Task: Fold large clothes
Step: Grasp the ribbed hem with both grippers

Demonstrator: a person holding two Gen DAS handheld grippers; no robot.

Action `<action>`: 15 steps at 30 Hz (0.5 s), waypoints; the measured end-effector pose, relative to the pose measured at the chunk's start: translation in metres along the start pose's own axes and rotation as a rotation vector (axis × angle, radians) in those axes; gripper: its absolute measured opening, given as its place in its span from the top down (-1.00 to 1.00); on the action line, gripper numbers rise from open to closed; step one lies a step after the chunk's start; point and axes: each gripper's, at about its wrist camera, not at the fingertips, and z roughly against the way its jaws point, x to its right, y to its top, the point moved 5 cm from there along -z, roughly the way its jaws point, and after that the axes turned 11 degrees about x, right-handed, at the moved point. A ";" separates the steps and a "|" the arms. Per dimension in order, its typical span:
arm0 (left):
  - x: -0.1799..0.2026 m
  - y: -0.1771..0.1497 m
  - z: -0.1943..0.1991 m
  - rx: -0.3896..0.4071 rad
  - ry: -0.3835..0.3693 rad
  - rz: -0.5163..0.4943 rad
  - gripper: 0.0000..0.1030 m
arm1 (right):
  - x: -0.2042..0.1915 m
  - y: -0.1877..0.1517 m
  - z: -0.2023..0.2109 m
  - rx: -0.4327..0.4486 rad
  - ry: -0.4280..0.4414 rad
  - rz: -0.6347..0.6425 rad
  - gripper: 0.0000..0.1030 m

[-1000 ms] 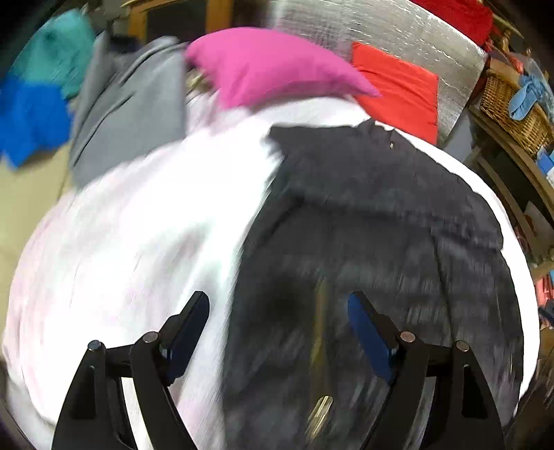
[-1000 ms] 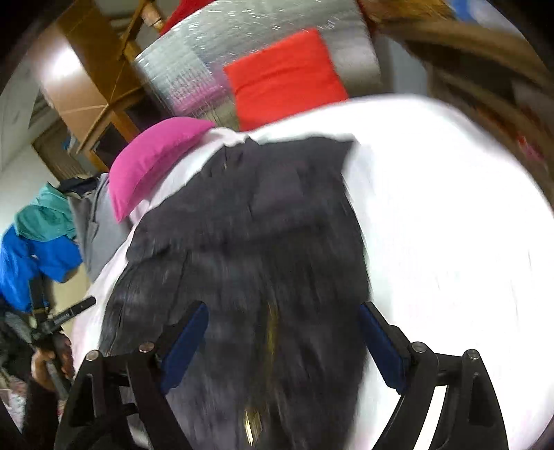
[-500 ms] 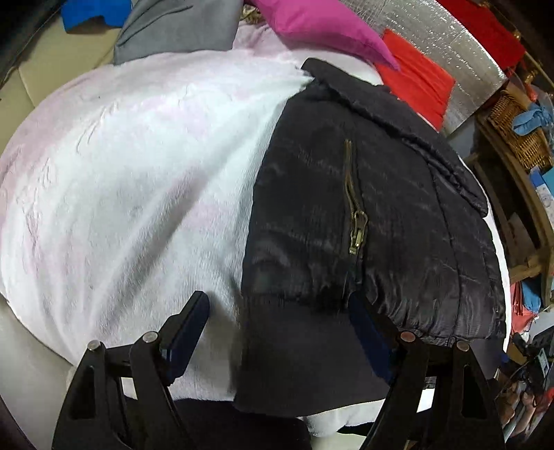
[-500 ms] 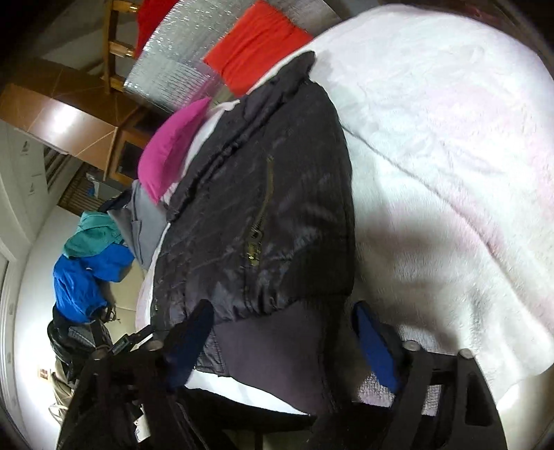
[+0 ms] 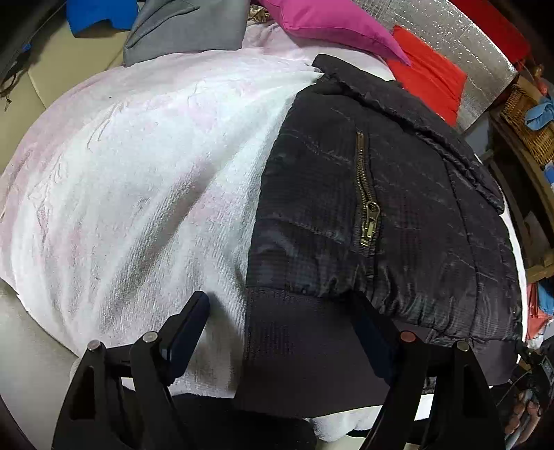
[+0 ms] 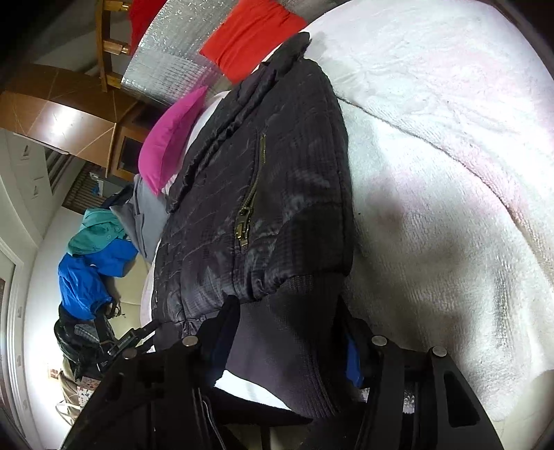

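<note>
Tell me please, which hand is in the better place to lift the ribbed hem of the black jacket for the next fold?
Right. The right tongs have just been closing with the ribbed hem of the black jacket between them. The left tongs stand wide open, straddling the hem's corner, one side over the white blanket.

Jacket [image 5: 381, 207]: spread flat on the blanket [image 5: 138, 190], hem nearest the tools.
Pillow [image 5: 329, 24]: placed behind the jacket's collar.
Left tool [image 5: 280, 332]: set over the hem's left corner.
Right tool [image 6: 291, 332]: set astride the hem's right corner.

Home bedroom – bed [image 5: 131, 180] (white blanket), pillow [image 5: 329, 24].
</note>
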 end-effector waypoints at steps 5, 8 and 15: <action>0.010 0.001 -0.005 0.016 0.055 -0.051 -0.60 | 0.002 0.000 -0.001 -0.017 0.012 -0.017 -0.10; 0.020 0.003 -0.009 0.030 0.094 -0.097 -0.61 | 0.001 0.000 -0.002 -0.027 0.003 -0.010 -0.11; 0.026 0.002 -0.010 0.037 0.111 -0.127 -0.58 | -0.004 -0.004 -0.005 -0.068 -0.033 0.043 -0.12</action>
